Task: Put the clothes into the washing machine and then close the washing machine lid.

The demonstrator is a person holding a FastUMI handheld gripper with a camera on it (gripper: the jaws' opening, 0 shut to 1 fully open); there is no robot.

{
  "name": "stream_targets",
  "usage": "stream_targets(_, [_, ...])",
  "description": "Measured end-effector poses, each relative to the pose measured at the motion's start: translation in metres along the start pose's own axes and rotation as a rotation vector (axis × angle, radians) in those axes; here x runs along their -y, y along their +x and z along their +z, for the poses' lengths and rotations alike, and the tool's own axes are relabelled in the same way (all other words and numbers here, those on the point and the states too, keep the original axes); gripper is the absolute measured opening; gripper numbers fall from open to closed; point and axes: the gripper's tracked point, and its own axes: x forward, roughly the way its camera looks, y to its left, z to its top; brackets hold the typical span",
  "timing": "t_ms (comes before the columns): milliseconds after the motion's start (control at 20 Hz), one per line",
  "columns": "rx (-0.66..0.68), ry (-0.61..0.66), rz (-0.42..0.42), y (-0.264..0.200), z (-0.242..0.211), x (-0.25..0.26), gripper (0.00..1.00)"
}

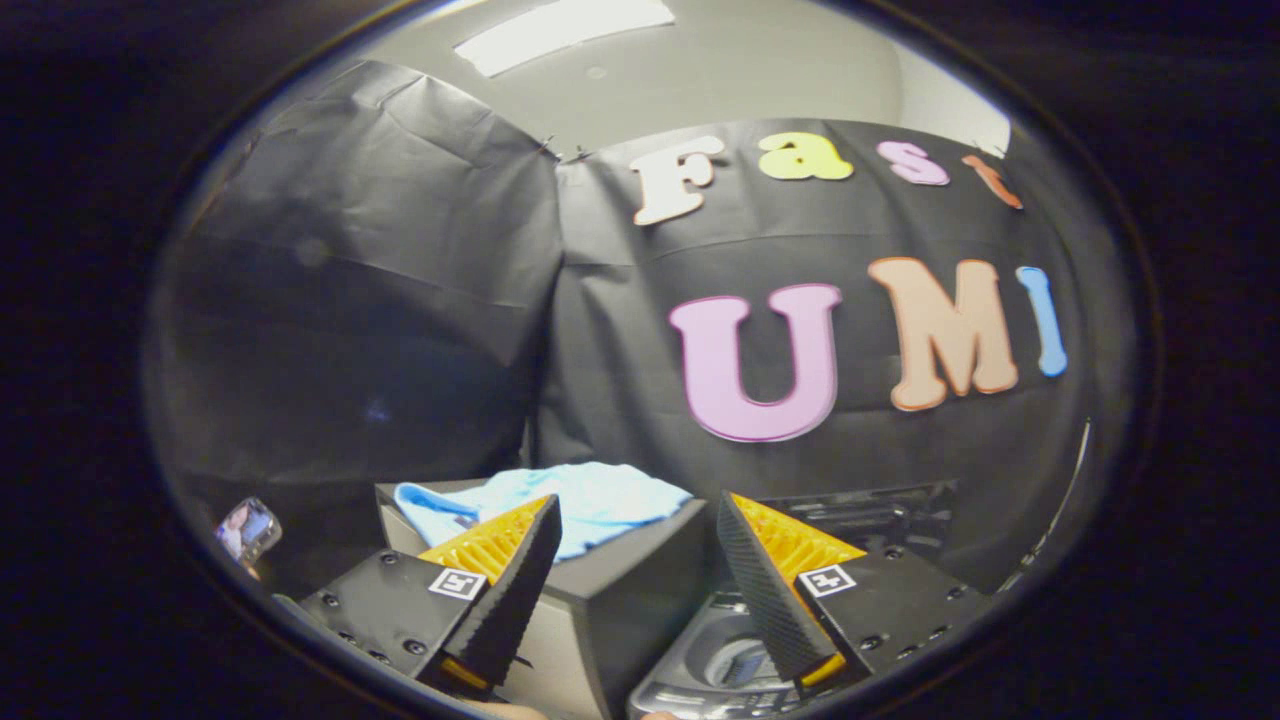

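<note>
Low in the frame's centre, your gripper (640, 560) has its jaws spread wide, holding nothing. Beyond them, a grey, hard-edged box (610, 590) carries the crumpled light-blue cloth garment (590, 505): likely soft, light and limp, so pinch a raised fold. At lower right sits the smooth grey plastic washing machine (715, 670).

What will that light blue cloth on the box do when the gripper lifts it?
The light blue cloth lies rumpled and folded on the box, so it will probably sag and drape. It looks thin, likely light. The open gripper may catch one layer only.
</note>
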Motion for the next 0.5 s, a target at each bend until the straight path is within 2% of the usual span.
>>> stream_targets(200, [-0.078,0.016,0.059,0.06,-0.011,-0.059,0.97])
stream_targets(500, [-0.239,-0.007,0.054,0.119,-0.05,-0.088,0.98])
